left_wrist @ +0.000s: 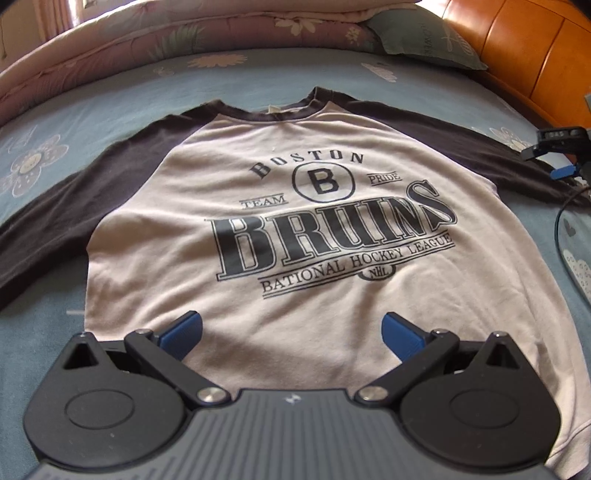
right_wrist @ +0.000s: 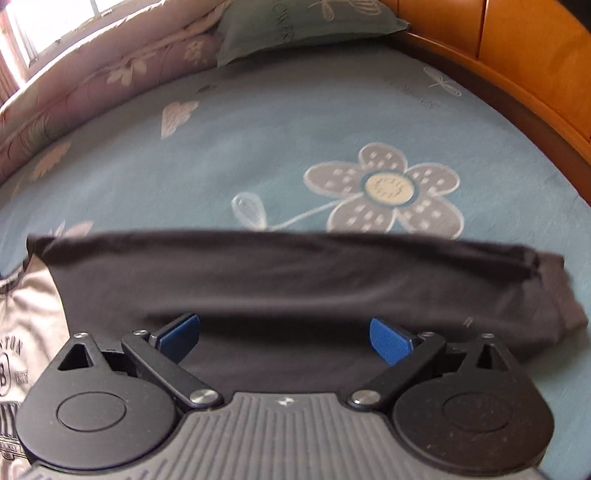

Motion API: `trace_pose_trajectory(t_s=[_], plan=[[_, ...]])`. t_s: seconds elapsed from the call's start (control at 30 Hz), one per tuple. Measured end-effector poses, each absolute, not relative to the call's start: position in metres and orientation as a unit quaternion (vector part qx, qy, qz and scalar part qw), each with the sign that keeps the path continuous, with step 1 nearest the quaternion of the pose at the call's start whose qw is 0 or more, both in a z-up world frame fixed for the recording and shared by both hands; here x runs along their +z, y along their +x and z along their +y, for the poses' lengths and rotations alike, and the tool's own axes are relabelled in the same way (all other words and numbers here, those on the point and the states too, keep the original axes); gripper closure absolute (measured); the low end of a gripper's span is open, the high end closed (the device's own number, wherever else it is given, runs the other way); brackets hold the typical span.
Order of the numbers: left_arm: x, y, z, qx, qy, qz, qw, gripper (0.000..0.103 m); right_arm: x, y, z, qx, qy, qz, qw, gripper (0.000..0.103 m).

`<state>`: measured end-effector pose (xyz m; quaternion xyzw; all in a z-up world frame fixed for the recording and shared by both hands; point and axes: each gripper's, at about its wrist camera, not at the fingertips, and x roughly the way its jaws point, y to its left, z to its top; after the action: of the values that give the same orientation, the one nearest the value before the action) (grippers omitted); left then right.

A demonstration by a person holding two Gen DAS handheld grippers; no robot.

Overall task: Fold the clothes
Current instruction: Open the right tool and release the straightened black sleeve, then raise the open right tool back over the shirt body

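Note:
A raglan shirt (left_wrist: 295,236) lies flat, face up, on the bed: pale body with dark "BOSTON BRUINS" print and dark sleeves spread to both sides. My left gripper (left_wrist: 291,334) hovers over the shirt's lower body, open, with nothing between its blue pads. In the right wrist view the shirt's dark sleeve (right_wrist: 295,280) stretches across the picture, its cuff at the right. My right gripper (right_wrist: 284,338) is above that sleeve, jaws wide open and holding nothing. The right gripper (left_wrist: 561,155) also shows at the right edge of the left wrist view, by the sleeve's end.
The blue flowered bedsheet (right_wrist: 295,129) surrounds the shirt. A folded pink quilt (left_wrist: 147,40) and a green pillow (right_wrist: 303,26) lie at the far side. An orange wooden headboard (left_wrist: 524,51) curves along the right. A dark cable (left_wrist: 561,236) hangs at the right.

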<state>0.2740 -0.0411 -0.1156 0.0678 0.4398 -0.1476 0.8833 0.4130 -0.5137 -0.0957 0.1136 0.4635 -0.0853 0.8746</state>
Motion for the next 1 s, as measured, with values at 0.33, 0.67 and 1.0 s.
trace_pose_trajectory(t_s=[0.33, 0.67, 1.0], plan=[[-0.143, 0.248, -0.028, -0.133, 0.064, 0.453, 0.879, 0.001, -0.129, 0.38, -0.476, -0.074, 0.04, 0.442, 0.893, 0.0], [-0.099, 0.264, -0.021, -0.149, 0.105, 0.401, 0.898, 0.001, -0.085, 0.361, -0.425, 0.057, 0.073, 0.444, 0.891, 0.0], [-0.141, 0.264, 0.008, -0.17, 0.086, 0.436, 0.879, 0.001, -0.124, 0.339, -0.308, 0.167, 0.024, 0.469, 0.867, 0.0]])
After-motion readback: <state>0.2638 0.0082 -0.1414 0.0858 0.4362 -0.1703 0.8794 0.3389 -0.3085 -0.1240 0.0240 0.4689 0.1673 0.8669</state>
